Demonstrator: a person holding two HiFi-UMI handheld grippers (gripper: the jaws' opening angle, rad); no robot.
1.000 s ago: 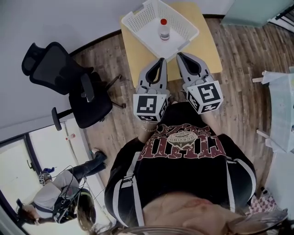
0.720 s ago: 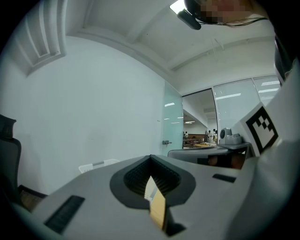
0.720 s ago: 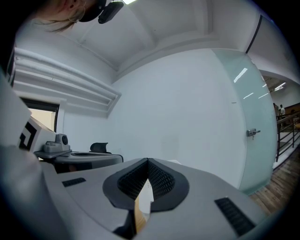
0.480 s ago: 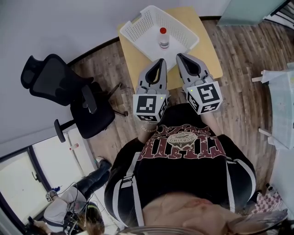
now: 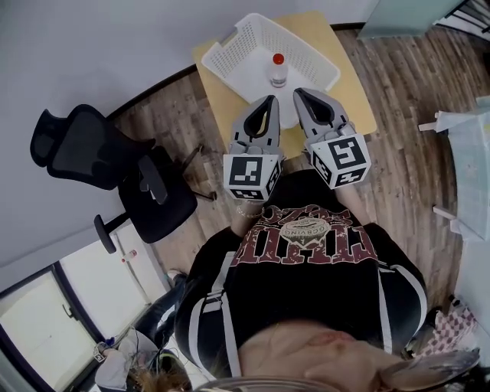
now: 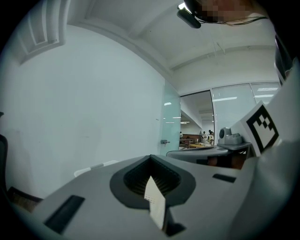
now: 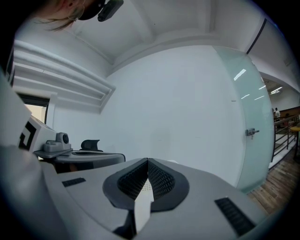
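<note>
While the left gripper (image 5: 269, 100) and the right gripper (image 5: 299, 93) both keep their jaws pressed together on nothing, the bottle (image 5: 279, 69) stands upright in the white basket (image 5: 310, 50), just beyond their tips, between them and about equally near to both.

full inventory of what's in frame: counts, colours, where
basket: 1, white, slotted, on the table, just ahead of both grippers
bottle: 1, pale with red cap, upright in the basket
table: 1, light yellow, under the basket
office chair: 1, black, on the floor left of the table
floor: brown wood planks
glass panel: 1, pale green, top right
white furniture: 1, right edge, cut off
second person: 1, bottom left, mostly cut off
shirt: 1, black, printed front, bottom centre
left gripper: 1, grey, jaws together, empty
right gripper: 1, grey, jaws together, empty
</note>
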